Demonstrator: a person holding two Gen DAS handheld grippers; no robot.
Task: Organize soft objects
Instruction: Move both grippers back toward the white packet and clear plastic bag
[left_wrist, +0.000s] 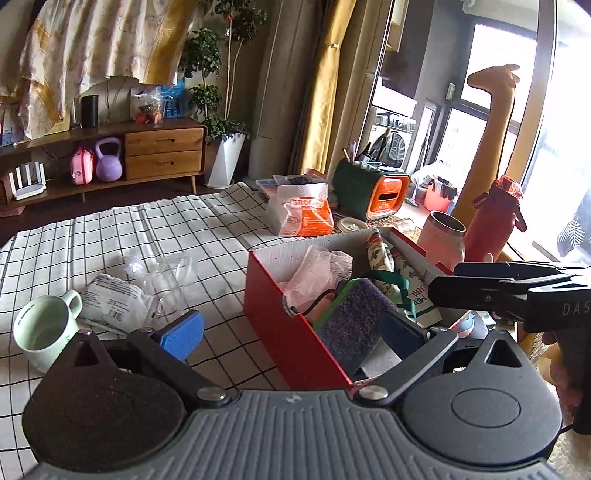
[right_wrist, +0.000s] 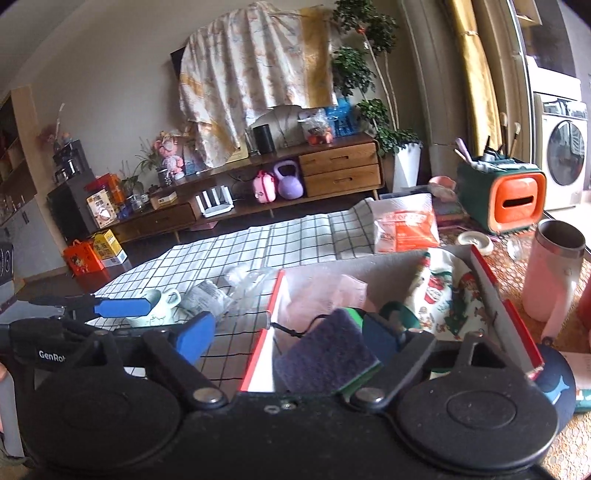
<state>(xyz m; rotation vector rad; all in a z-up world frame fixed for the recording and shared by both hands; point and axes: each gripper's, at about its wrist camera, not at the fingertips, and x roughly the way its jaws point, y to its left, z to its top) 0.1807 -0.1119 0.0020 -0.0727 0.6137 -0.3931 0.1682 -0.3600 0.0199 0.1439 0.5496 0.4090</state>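
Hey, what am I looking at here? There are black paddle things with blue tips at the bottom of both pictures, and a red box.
Those are two hand-held grasping tools; a person carries one in each hand, each with a camera looking along its fingers. One picture is from the left tool, the other from the right tool. Both stand open and hold nothing. Below them a red box sits on a checked cloth, holding a scouring sponge, pink gauze and a printed cloth. A pale green mug and crumpled plastic packaging lie to the left.
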